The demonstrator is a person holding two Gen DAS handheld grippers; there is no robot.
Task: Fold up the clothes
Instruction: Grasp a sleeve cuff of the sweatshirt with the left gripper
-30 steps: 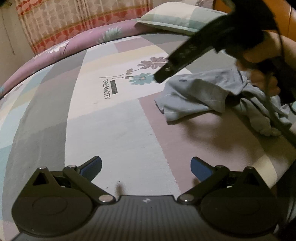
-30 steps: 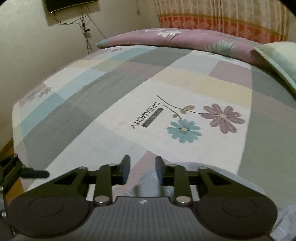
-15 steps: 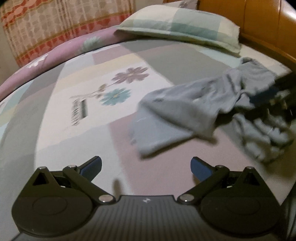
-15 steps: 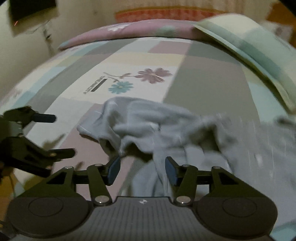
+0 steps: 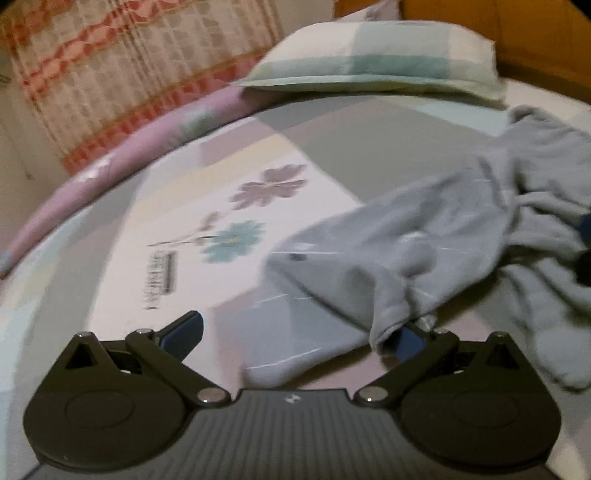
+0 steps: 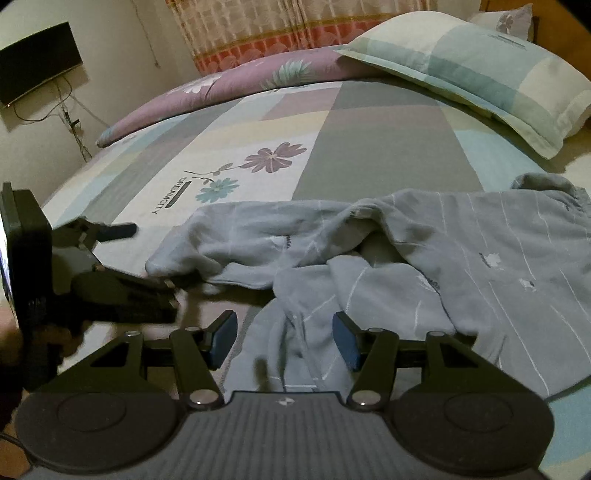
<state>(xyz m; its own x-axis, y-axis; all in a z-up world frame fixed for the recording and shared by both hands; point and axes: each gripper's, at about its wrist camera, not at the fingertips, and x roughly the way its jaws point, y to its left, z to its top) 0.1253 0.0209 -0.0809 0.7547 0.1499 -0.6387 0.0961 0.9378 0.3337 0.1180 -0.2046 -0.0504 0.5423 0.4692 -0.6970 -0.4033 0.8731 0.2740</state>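
Pale grey-blue garment [image 6: 424, 258] with thin white lines, crumpled and unfolded, sprawled across the patchwork bed [image 6: 369, 147], one end bunched near the flower print, below the pillow

"DREAMCITY" on bedsheet [image 6: 173, 199], by flower print

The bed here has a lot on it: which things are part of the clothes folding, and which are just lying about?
In the job:
grey garment, crumpled
left gripper, open
right gripper, open

Just lying about:
checked pillow
purple quilt
patchwork bedsheet
curtain
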